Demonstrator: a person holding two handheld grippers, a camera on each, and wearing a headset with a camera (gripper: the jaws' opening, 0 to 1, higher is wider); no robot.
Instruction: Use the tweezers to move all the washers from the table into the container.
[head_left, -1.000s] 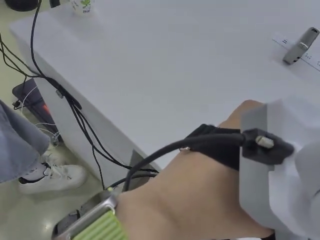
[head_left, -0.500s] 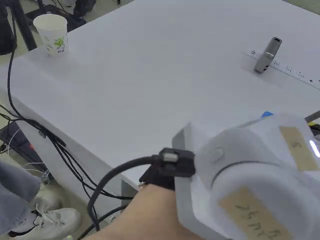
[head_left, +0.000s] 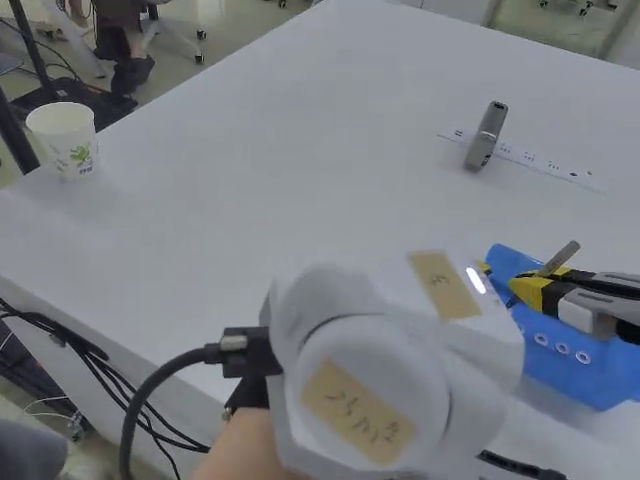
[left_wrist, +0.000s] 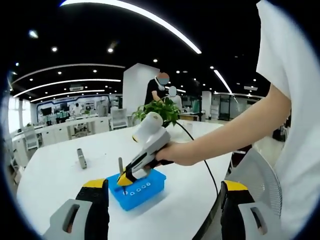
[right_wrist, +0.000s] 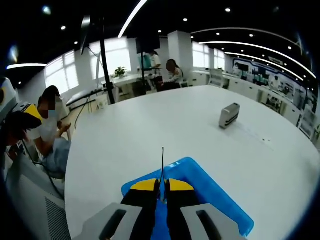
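My right gripper (right_wrist: 162, 187) is shut on thin metal tweezers (right_wrist: 162, 165), whose tip points away over a blue container (right_wrist: 210, 195). In the head view this gripper (head_left: 535, 285) comes in from the right edge above the container (head_left: 570, 370), with the tweezers (head_left: 560, 257) slanting up. A row of small pale rings (head_left: 562, 348) lies on the container. My left gripper (left_wrist: 165, 200) is open with nothing between its fingers. It faces the right gripper (left_wrist: 125, 179) and the container (left_wrist: 150, 192) from a distance. Its white body (head_left: 380, 390) hides its jaws in the head view.
A paper cup (head_left: 65, 140) stands near the table's left edge. A grey metal block (head_left: 483, 135) lies at the back beside a marked white strip (head_left: 540, 162). A black cable (head_left: 160, 390) hangs off the near table edge. Several people sit beyond the table (right_wrist: 165, 70).
The head camera has swung up toward the table's middle, bringing the blue container, tweezers and right gripper into sight. The left gripper's white body has risen and turned in front of the camera.
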